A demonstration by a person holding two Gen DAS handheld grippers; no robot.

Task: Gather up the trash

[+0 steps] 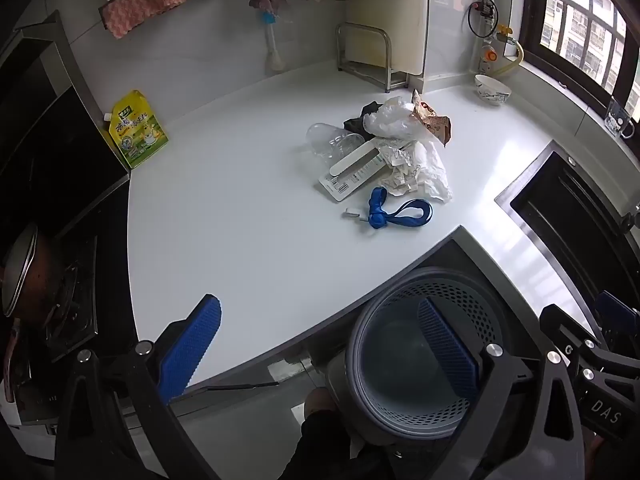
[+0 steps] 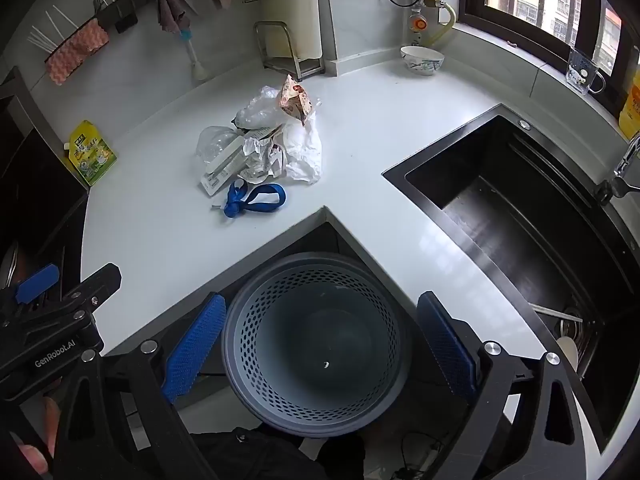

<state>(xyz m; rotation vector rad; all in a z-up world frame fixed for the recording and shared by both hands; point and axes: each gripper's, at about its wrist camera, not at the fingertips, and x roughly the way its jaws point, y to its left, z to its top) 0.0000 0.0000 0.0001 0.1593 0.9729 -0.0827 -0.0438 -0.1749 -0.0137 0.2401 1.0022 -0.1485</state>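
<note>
Right now both my left fingers (image 1: 448, 344) and right fingers (image 2: 444, 340) are spread wide, holding nothing. Trash pile (image 1: 394, 148) sits mid-table (image 1: 240, 220); the bin (image 2: 316, 344) stands below its edge.

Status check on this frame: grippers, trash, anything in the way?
Left gripper and right gripper open, empty. Trash pile untouched on counter; bin nearly empty. Path clear.

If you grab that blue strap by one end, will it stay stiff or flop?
The blue strap will probably flop: it lies flat in a loose loop with a knot. It looks thin, so likely light. The small clip at its end may dangle and swing.
</note>
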